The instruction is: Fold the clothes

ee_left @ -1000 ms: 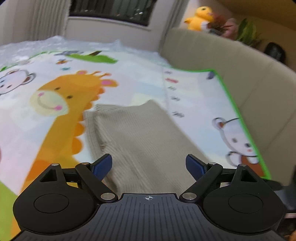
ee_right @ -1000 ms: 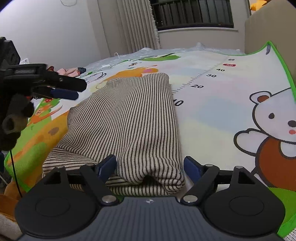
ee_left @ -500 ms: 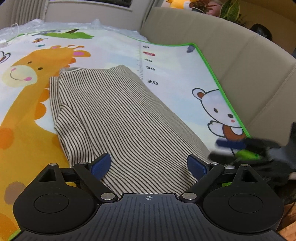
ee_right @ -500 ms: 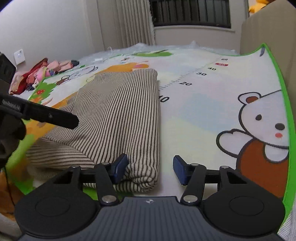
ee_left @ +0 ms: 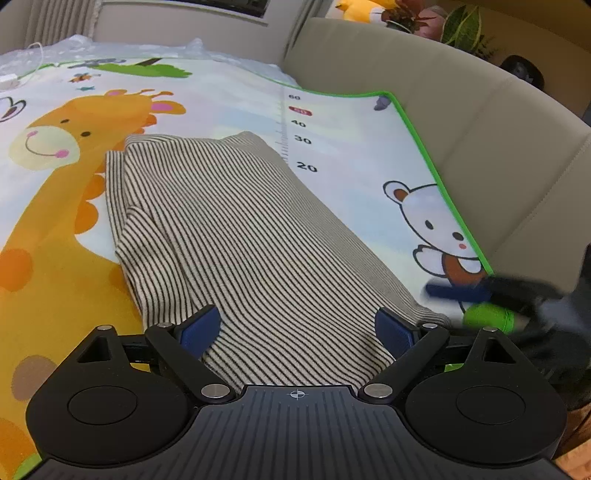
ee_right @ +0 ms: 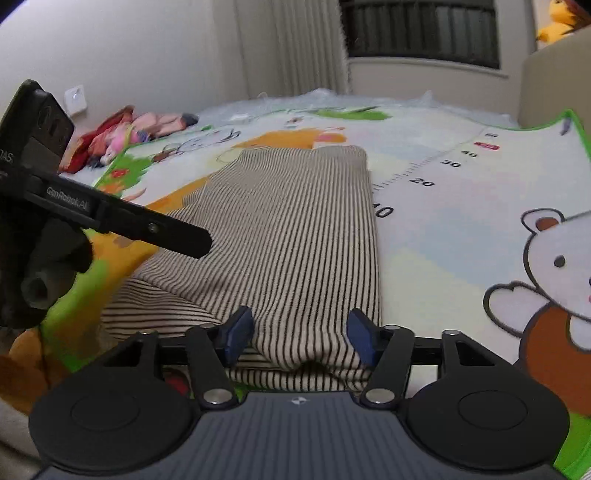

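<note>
At the far left of the right wrist view, a heap of pink and red clothes [ee_right: 125, 134] lies at the play mat's [ee_right: 454, 236] edge, well apart from the work. Nearer, the left gripper [ee_right: 199, 242] reaches in from the left, its black arm hanging over the left side of the striped garment [ee_right: 295, 236]; in its own view the left gripper [ee_left: 297, 328] has its blue pads [ee_left: 201, 328] spread wide, released, with the cloth's near end lying between them.

The striped garment [ee_left: 240, 240] lies folded into a long band on the mat [ee_left: 351, 147], running away from both cameras. On its left the printed giraffe [ee_left: 55, 166] shows partly under it; on its right a printed ruler scale [ee_left: 303, 140] runs just beside its long edge.

The right gripper [ee_right: 300, 334] sits at the garment's near right corner, its blue pads [ee_right: 238, 332] parted on either side of the thick folded edge, not clenched on it. In the left view the right gripper [ee_left: 480, 295] appears blurred at the mat's right border.

Further right comes a printed bear [ee_right: 554, 280], then the mat's green rim turned up against a beige sofa [ee_left: 480, 129]. On the ledge behind sit a yellow plush toy [ee_left: 364, 9] and some plants [ee_left: 443, 22].
</note>
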`<state>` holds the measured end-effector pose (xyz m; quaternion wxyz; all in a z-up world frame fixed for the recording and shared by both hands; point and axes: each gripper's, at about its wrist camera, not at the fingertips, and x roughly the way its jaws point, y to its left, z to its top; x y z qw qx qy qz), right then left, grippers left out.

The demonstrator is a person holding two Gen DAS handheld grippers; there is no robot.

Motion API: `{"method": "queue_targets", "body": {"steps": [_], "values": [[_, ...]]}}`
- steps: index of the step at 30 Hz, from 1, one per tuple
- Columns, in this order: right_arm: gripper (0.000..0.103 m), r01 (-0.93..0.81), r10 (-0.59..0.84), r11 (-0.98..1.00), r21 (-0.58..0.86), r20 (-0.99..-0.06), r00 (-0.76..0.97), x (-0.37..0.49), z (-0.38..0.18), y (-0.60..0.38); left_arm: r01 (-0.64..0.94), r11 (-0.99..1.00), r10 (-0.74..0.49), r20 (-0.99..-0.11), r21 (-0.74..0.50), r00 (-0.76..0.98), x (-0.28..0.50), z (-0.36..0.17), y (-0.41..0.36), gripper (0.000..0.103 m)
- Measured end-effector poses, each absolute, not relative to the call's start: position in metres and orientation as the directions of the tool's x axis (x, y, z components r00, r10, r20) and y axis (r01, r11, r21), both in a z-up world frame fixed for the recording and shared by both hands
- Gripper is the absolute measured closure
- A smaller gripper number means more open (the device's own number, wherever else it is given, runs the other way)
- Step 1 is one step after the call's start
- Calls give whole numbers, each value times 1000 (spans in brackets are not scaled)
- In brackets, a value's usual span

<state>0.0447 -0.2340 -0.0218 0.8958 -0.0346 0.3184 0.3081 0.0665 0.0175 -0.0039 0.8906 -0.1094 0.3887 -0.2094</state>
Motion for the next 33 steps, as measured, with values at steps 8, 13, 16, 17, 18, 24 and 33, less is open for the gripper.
{"method": "queue_targets", "body": {"steps": [8,13,16,17,18,24,33], "values": [[33,-560,533,813,159,-590,607,50,-21,-238,287,895,-446,-648,-343,617,58,3,17,8],[22,-521,537,824,221,-596,597,59,-31,-248,314,889,-457,-664,-332,592,42,8,19,8],[22,-523,541,822,225,-595,595,60,-32,-250,314,867,-499,-680,-387,537,34,3,25,8],[21,-522,541,822,225,-595,594,61,-32,-249,313,858,-513,-685,-407,517,32,1,27,8],[20,-522,540,823,225,-596,594,61,-32,-249,313,853,-522,-690,-418,502,30,-1,28,8],[15,-518,533,827,219,-600,596,62,-34,-249,320,843,-537,-705,-432,463,17,-13,32,5],[14,-558,474,828,57,-603,641,49,-7,-241,300,802,-595,-655,-516,465,13,-22,45,2]]}}
